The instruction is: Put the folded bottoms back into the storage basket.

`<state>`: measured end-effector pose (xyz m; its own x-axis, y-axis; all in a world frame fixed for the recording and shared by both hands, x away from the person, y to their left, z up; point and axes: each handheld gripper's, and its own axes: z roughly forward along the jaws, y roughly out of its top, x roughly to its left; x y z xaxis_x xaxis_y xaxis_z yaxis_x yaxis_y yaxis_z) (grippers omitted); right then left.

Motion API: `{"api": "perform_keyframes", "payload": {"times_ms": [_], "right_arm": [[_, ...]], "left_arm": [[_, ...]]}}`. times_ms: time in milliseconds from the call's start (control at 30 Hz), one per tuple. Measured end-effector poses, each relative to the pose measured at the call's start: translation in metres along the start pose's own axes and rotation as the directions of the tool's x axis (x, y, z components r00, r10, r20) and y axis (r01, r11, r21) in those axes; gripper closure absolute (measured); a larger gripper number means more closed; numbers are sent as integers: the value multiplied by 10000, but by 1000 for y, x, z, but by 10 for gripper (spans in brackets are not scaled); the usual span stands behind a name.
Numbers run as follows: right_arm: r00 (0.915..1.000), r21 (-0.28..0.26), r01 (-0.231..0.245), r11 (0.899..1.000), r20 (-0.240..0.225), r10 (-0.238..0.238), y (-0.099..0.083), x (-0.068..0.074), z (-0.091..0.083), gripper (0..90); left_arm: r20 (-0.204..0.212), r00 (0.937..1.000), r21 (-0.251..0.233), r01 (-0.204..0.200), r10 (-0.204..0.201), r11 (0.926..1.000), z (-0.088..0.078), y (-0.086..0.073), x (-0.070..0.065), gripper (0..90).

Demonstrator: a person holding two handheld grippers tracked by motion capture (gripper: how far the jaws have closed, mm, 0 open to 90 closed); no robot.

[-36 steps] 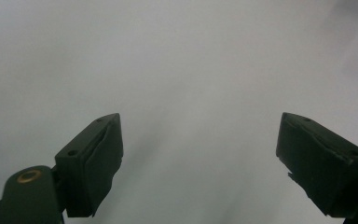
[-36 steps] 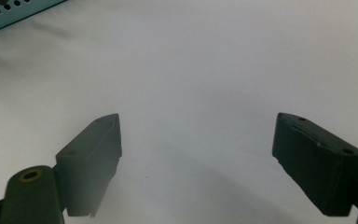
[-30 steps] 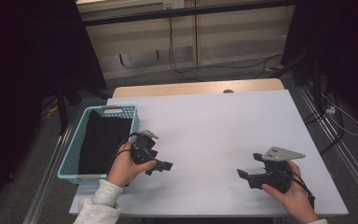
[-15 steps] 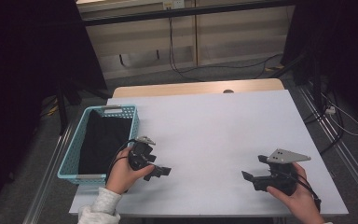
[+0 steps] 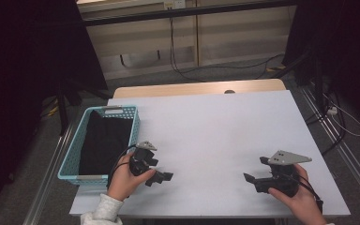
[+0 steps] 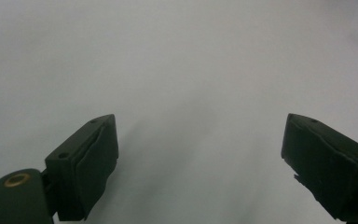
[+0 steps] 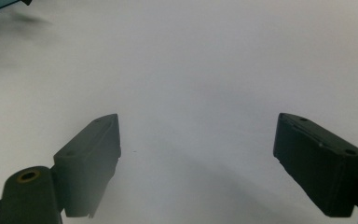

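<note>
A white table (image 5: 225,126) fills the frame's centre. Behind it, at top, stand pale wall panels (image 5: 215,37). Grey floor (image 5: 37,168) with trailing cables (image 5: 342,117) lies at both sides. Lighting is dim.

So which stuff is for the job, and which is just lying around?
For the job:
- left tongs, open, nothing in them
- right tongs, open, nothing in them
- blue basket near the left tongs
- black cloth in the basket

Just lying around:
- cables on the floor behind the table
- white table, bare between the tongs
</note>
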<state>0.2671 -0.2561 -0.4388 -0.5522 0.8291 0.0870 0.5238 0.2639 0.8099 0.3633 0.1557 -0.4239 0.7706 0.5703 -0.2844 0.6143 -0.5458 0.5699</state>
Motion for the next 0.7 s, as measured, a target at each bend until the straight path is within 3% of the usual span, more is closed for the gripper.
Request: {"api": "perform_keyframes", "payload": {"times_ms": [700], "right_arm": [[9999,31,-111,9999,133,110,-7,-7,-3,137]], "left_arm": [[33,9999,-93,116,-116,9999,2,-11,6,102]]}}
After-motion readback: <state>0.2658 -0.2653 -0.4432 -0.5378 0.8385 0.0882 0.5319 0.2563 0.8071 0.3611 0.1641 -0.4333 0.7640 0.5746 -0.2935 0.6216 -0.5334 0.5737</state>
